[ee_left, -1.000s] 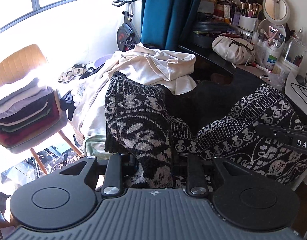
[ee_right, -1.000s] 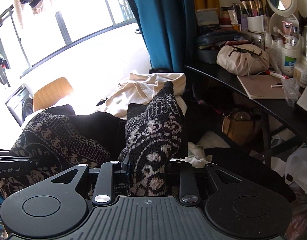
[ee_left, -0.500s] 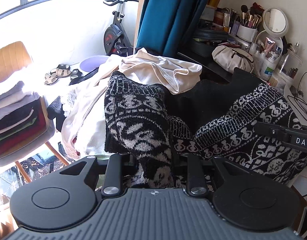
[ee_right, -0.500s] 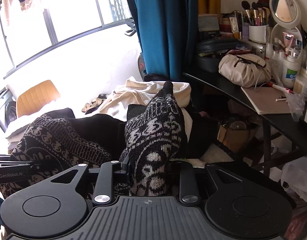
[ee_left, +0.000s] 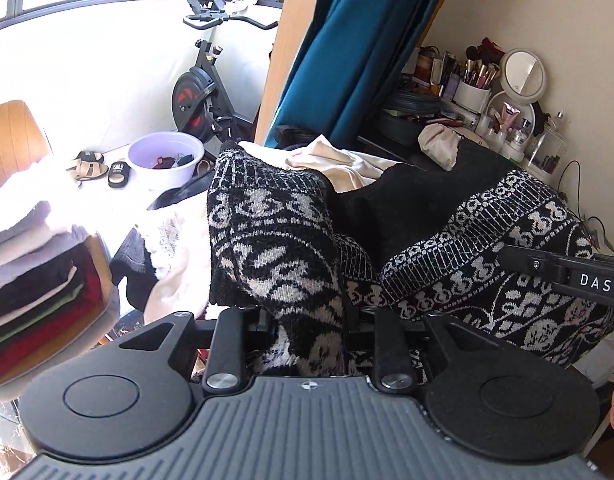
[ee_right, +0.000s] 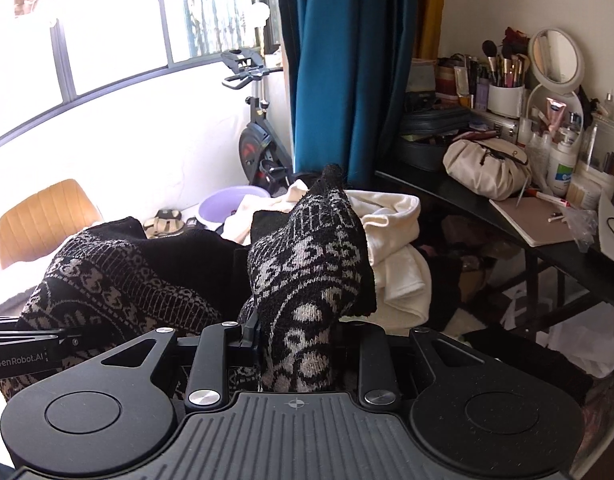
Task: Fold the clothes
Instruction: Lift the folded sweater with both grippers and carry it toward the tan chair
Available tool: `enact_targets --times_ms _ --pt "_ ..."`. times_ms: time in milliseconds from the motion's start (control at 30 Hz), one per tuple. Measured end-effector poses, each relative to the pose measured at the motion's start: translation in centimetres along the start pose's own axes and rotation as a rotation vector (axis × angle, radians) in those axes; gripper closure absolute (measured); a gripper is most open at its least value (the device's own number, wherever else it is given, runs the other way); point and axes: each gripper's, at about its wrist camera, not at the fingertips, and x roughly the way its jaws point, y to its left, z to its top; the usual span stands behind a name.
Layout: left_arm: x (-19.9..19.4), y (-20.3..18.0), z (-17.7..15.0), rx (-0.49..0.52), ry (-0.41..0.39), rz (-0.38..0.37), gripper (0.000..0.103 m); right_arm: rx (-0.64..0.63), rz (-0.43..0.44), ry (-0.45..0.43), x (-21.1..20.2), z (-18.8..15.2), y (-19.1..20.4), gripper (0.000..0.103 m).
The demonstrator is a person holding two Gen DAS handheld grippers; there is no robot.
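Both the left gripper (ee_left: 307, 320) and the right gripper (ee_right: 297, 332) clench bunched corners of the black-and-white patterned sweater (ee_left: 487, 248), held up between them over a cream garment (ee_right: 391, 240), its knit hiding both sets of fingertips.

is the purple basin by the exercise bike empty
No, the purple basin holds some dark and reddish items, seen in the left wrist view.
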Motion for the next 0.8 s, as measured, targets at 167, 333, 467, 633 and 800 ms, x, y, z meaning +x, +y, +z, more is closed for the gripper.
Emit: enact_targets --times_ms 167,333,467,633,800 --pt "-2.2 4.7 0.4 -0.027 -0.033 0.023 0.077 -0.008 0.019 -0.027 0.5 0.7 5.7 0.079" --pt "-3.5 9.0 0.3 -0.085 -0.053 0.086 0.077 -0.035 0.07 -0.033 2.2 1.5 10.3 0.079" --pt "-4.3 12.6 0.2 -0.146 -0.066 0.143 0.077 -0.068 0.132 -0.027 4.2 2.1 13.9 0.079" --pt "-5.2 17.0 0.0 -0.223 -0.082 0.214 0.077 -0.126 0.206 -0.013 6.9 3.2 18.9 0.079" --pt "-5.2 21.7 1.1 -0.291 -0.092 0.276 0.077 -0.161 0.277 0.005 10.7 4.8 23.8 0.079"
